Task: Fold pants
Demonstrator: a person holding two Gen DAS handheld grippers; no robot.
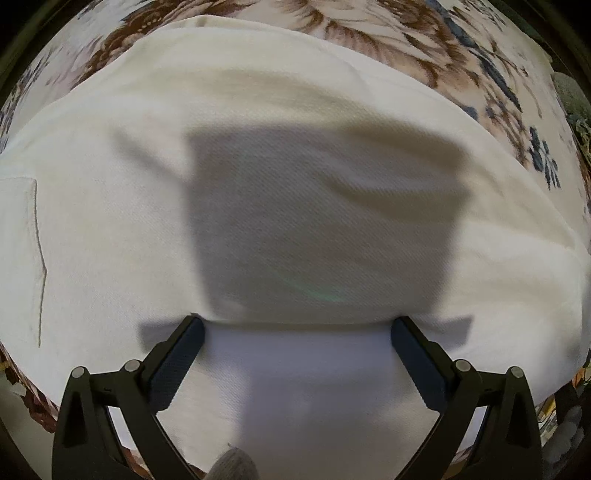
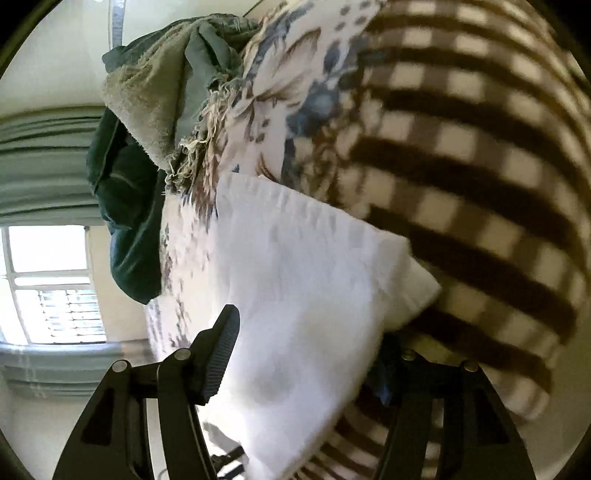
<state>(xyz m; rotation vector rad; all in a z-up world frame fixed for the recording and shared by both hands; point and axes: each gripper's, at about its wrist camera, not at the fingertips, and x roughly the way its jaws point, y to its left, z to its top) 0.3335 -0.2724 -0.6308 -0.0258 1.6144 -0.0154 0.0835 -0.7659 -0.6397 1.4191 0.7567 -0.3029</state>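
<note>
The white pants (image 1: 295,184) lie spread on a floral cloth and fill most of the left wrist view. A folded layer edge runs across just beyond my left fingertips. My left gripper (image 1: 297,326) is open, its jaws wide apart, just over the fabric with nothing between them. In the right wrist view a white fold of the pants (image 2: 306,306) lies between the jaws of my right gripper (image 2: 306,332). The left finger (image 2: 221,350) is visible beside the cloth; the right finger is hidden behind it. The jaws stand apart.
The floral cloth (image 1: 406,33) covers the surface under the pants. A brown and cream checked blanket (image 2: 480,166) lies to the right. Green clothes (image 2: 147,129) are piled at the far end. A bright window (image 2: 48,284) is on the left.
</note>
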